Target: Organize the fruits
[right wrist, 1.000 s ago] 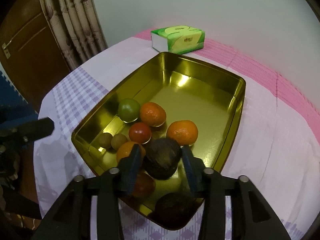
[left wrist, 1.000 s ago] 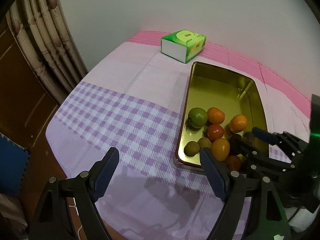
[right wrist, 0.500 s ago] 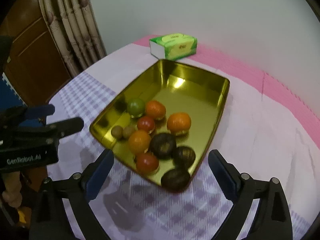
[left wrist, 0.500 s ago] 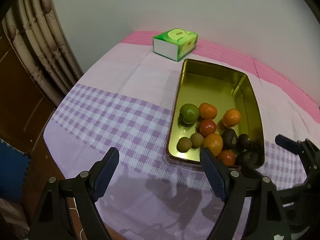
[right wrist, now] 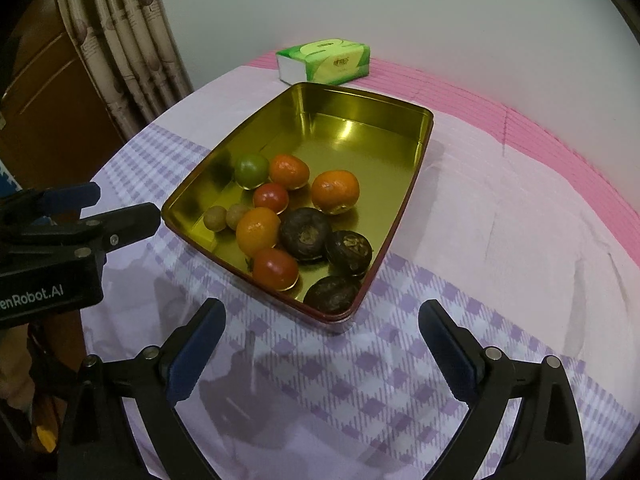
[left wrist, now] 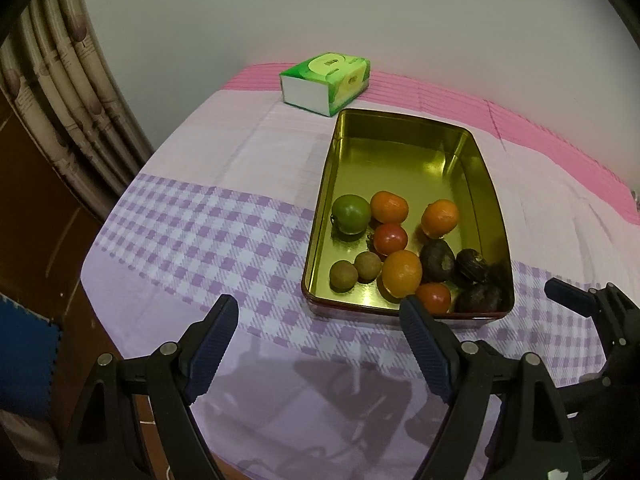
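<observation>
A gold metal tray (left wrist: pixel 404 128) (right wrist: pixel 360 108) sits on the tablecloth and holds several fruits in its near end: a green one (left wrist: pixel 351 213) (right wrist: pixel 251 169), oranges (left wrist: pixel 439 218) (right wrist: pixel 335 192), red tomatoes (left wrist: pixel 390 238) (right wrist: pixel 275 267), small brown longans (left wrist: pixel 343 275) (right wrist: pixel 214 218) and dark round fruits (left wrist: pixel 437 265) (right wrist: pixel 305 233). My left gripper (left wrist: pixel 320 344) is open and empty, held back from the tray's near edge. My right gripper (right wrist: pixel 320 344) is open and empty, just short of the tray's near corner.
A green tissue pack (left wrist: pixel 325 82) (right wrist: pixel 324 64) lies behind the tray near the wall. Curtains (right wrist: pixel 132 40) and a wooden door stand at the left. The table's left edge (left wrist: pixel 90 256) drops off close to the left gripper.
My right gripper let go of a dark fruit in the tray, opened and pulled back. The left gripper drew back a little and stayed open.
</observation>
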The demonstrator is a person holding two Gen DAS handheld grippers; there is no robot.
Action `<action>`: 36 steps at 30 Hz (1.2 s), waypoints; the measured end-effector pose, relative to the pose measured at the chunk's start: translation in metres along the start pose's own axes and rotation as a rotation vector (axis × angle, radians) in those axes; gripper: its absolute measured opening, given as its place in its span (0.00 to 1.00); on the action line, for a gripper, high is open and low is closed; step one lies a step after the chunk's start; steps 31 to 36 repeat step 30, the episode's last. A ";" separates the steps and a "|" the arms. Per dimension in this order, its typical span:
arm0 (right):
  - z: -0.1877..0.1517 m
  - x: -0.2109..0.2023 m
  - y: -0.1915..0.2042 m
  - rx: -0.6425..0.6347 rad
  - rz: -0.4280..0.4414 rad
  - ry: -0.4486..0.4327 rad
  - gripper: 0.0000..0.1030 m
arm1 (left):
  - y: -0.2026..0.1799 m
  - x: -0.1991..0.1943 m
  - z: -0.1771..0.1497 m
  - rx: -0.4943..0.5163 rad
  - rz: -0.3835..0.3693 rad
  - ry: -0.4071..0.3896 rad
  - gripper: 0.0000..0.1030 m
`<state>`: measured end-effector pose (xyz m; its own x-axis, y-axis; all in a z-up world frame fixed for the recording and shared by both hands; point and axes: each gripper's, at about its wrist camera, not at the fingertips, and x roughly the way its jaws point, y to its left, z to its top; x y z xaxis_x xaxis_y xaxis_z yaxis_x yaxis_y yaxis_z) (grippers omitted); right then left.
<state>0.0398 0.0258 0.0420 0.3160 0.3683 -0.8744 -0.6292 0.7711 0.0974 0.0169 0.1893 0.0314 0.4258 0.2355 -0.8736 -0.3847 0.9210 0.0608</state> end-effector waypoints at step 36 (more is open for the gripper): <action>-0.007 0.009 0.002 -0.004 0.019 0.027 0.94 | -0.004 0.002 -0.001 0.018 -0.002 0.000 0.82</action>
